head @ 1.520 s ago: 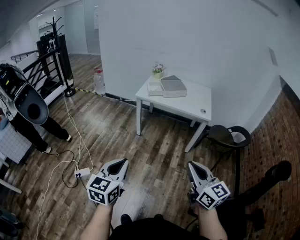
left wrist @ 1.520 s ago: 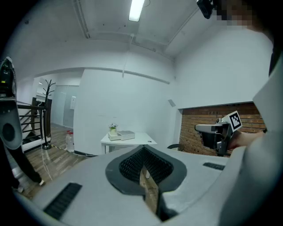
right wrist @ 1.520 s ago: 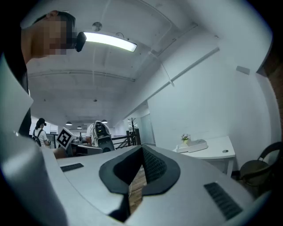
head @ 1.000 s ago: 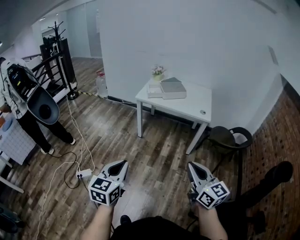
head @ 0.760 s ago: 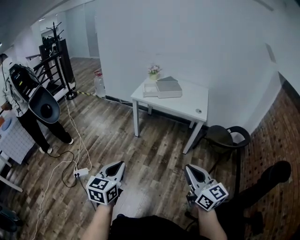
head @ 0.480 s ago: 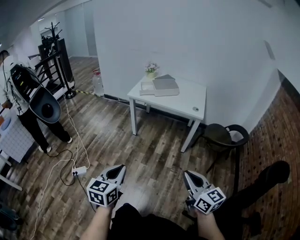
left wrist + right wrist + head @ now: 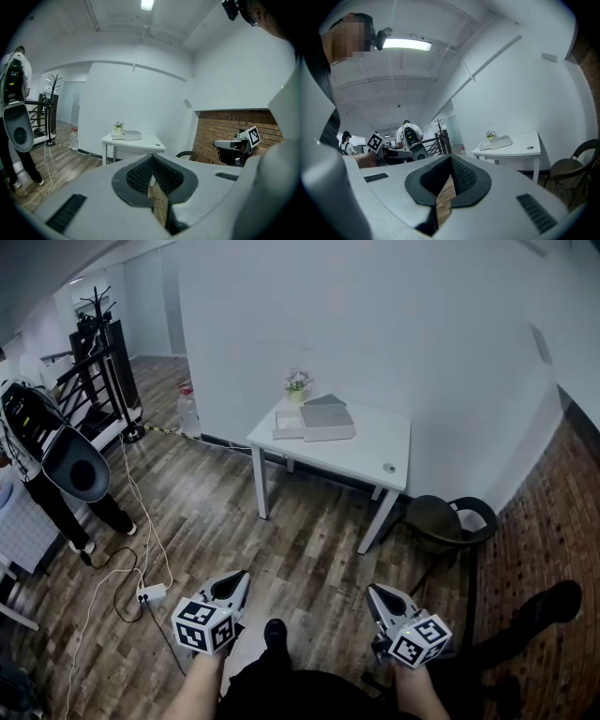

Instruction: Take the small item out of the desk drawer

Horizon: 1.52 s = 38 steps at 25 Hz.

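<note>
Head view: left gripper & right gripper held low over wood floor, apart from each other. Desk well ahead, against the wall; grey box + flower pot on top. Small item & drawer: can't be made out.
Left gripper view: jaws together, nothing betw. them; desk ahead.
Right gripper view: jaws together, empty; desk at right.

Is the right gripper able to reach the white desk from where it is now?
Probably not yet: the right gripper, shut, is held near the person's body, and the white desk stands across a stretch of wooden floor. Nothing blocks the way; walking closer should do.
</note>
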Available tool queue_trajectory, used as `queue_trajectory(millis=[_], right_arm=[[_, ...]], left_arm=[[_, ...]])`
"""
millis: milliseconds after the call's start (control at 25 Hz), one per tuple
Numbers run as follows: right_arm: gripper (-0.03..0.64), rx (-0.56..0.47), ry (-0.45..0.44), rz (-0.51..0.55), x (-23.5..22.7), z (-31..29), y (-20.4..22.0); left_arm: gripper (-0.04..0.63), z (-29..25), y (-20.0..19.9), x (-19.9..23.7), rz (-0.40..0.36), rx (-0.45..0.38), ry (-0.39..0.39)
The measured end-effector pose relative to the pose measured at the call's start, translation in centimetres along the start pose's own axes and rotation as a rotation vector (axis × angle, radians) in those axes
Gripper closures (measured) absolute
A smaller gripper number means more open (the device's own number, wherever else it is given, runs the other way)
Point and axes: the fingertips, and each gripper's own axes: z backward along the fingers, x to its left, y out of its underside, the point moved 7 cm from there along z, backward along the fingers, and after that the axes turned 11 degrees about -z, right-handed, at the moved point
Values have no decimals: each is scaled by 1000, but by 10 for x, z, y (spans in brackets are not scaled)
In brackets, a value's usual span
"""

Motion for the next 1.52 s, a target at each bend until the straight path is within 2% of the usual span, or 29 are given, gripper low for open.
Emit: queue_trajectory(millis=[240, 400, 600, 840, 1200, 1520], right_arm=[[614, 20, 13, -15, -41, -66, -21], [614, 17, 18, -28, -62, -122, -40], [614, 67, -1, -30, -82, -201, -51], [614, 62, -34, -37, -88, -283, -68], [614, 115, -37, -65, -111, -347, -65], [614, 151, -71, -88, -183, -424, -87]], left_arm=[[586, -66, -25, 54, 6, -40, 20], [584, -110, -43, 97, -10, -21, 39], [584, -162, -60, 152, -16, -3, 57], [586, -197, -63, 211, -12, 33, 71], [586, -232, -60, 259, 4, 55, 64], [585, -310, -66, 300, 33, 88, 19]])
